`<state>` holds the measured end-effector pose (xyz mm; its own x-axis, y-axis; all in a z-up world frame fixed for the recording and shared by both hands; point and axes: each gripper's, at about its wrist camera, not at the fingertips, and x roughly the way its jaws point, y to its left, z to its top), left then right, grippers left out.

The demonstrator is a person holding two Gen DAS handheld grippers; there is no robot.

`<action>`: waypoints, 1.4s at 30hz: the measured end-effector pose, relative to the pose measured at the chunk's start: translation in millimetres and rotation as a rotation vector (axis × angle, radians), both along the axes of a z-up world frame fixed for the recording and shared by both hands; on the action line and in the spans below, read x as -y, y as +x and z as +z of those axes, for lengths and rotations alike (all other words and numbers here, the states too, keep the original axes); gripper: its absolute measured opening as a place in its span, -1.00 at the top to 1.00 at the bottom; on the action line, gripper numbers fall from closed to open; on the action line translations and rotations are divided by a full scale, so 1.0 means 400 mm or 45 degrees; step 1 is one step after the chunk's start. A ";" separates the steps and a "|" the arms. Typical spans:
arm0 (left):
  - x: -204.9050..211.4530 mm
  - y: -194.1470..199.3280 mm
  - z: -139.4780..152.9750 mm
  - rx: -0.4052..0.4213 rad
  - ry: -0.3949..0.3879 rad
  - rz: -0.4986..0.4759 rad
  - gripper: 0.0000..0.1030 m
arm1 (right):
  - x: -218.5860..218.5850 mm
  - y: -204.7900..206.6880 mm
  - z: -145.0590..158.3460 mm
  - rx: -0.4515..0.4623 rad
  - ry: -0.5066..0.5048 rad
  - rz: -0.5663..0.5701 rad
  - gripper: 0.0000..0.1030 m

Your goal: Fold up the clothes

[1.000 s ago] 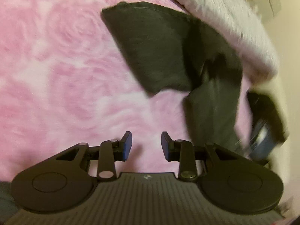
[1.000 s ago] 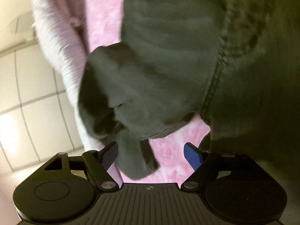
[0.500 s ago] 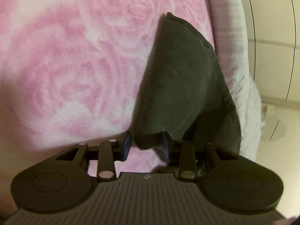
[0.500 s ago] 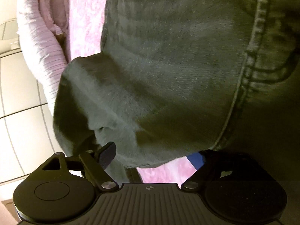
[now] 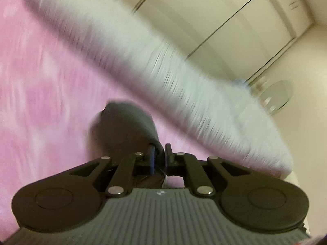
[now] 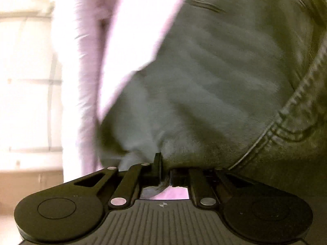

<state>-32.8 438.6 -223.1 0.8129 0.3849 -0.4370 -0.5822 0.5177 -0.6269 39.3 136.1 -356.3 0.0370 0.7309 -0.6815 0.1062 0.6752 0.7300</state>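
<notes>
Left wrist view: the left tool [image 5: 159, 155] is clenched on a pinch of the dark garment [image 5: 124, 128], its blue-faced fingers [image 5: 151, 159] nearly together with cloth bunched between them. Half a second ago the same fingers stood apart with the garment's edge lying between them, so the grip has just been made. The picture is heavily smeared and the view has swung up toward the wardrobe doors [image 5: 235, 20], which suggests the tool is in fast motion. The garment rests on the pink bedcover [image 5: 45, 77], beside a pale ribbed blanket [image 5: 163, 71] that runs along the bed's edge.

Right wrist view: the right tool [image 6: 165, 166] is likewise clenched on the dark garment [image 6: 204, 91], cloth gathered into the narrow gap between its fingers. Half a second ago this tool was spread wide with the fabric hanging over it. The seam [image 6: 286, 112], double-stitched, curves away to the right; the fabric reads as denim-like. Pink bedcover [image 6: 139, 30] shows behind.

Judgement: with both tools now gripping separate points, the garment is under two-handed control, fit for lifting or carrying a fold over. How many folds it already holds cannot be determined.

Writing: no brand or label is legible on the garment. A small round emblem sits on each tool body; no text readable.
</notes>
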 end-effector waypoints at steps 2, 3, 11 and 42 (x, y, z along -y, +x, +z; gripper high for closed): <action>-0.004 -0.059 0.094 -0.067 0.236 -0.017 0.89 | -0.013 -0.006 0.024 0.029 -0.014 0.126 0.82; -0.005 -0.077 0.109 -0.139 0.315 -0.034 0.88 | -0.020 -0.009 0.035 0.043 -0.021 0.189 0.82; -0.037 -0.333 -0.125 -0.584 -0.173 0.067 0.89 | -0.067 -0.067 0.020 -0.102 -0.162 0.318 -0.27; -0.285 -0.226 -0.460 0.454 -1.102 0.700 0.77 | -0.143 -0.122 -0.086 -0.181 -0.130 -0.068 -0.32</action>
